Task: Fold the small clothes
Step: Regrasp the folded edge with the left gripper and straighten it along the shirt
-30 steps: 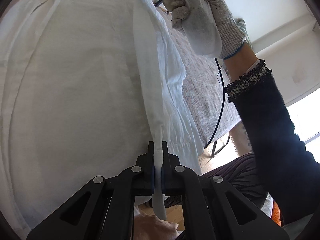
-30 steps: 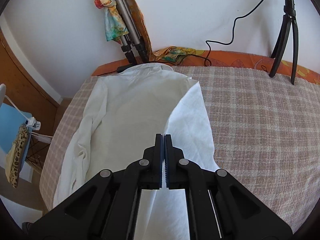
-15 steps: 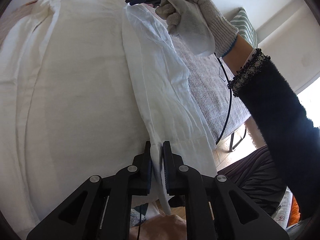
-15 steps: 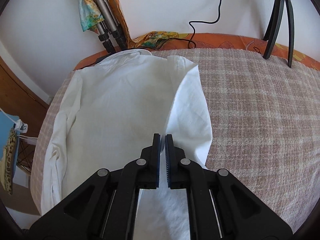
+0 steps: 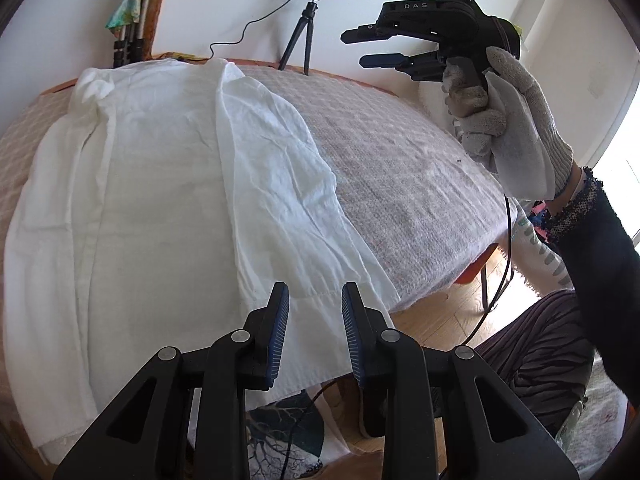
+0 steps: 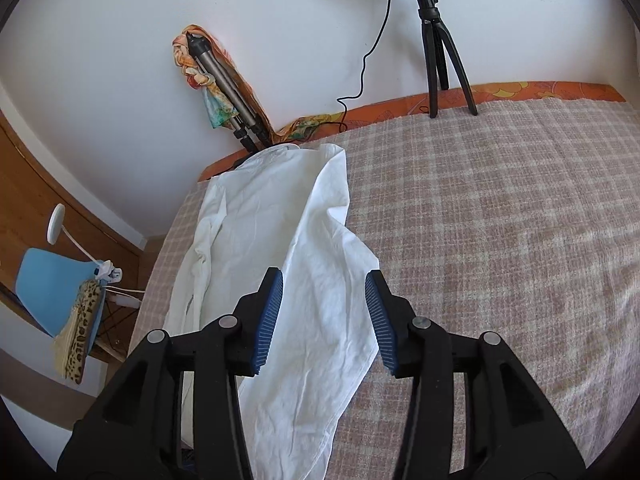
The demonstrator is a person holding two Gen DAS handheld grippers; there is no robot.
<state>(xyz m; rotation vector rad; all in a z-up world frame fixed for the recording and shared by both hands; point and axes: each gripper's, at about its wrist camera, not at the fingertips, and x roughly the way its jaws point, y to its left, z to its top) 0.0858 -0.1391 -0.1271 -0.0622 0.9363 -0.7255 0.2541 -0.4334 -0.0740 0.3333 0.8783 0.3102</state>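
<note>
Lying on bed: white shirt, right side folded inward, on checked blanket.
Left gripper: jaws apart, empty, above hem.
Right gripper: jaws apart, empty, raised.

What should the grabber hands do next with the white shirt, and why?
Probably bring the left gripper down to pinch the shirt's hem. Both grippers are open and holding nothing, the right gripper is up in the air, and the white shirt has only one side folded in.
</note>
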